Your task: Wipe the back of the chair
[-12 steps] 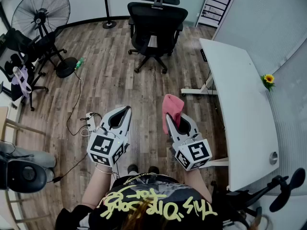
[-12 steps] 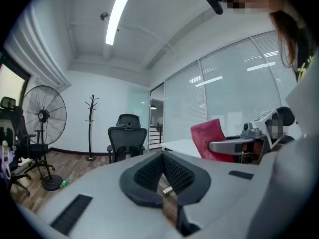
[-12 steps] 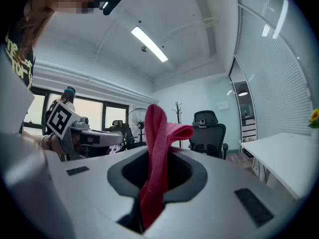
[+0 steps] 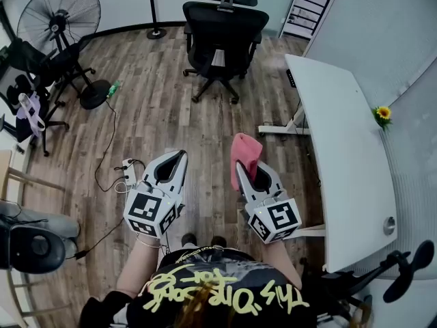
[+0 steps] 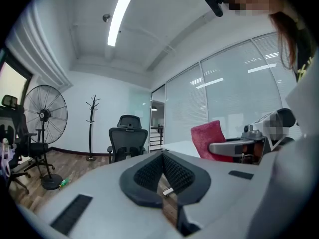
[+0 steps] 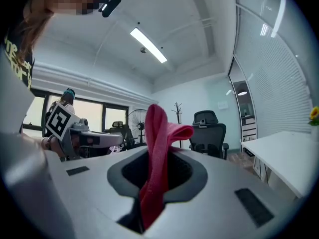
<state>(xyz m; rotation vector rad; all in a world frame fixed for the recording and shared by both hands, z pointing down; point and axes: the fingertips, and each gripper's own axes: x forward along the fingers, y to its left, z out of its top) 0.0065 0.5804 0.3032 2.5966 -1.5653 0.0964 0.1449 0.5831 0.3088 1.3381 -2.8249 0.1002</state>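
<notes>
Partly hidden, the red cloth (image 4: 244, 150) sits clamped in the right gripper (image 4: 246, 172); left gripper (image 4: 177, 157) closed, empty.

The cloth's (image 6: 157, 126) lower end is hidden within the right tool (image 6: 159, 158).

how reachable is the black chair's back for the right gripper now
Probably not yet: the chair stands well ahead of the right gripper, which holds the cloth. Only wood floor lies between.
</notes>
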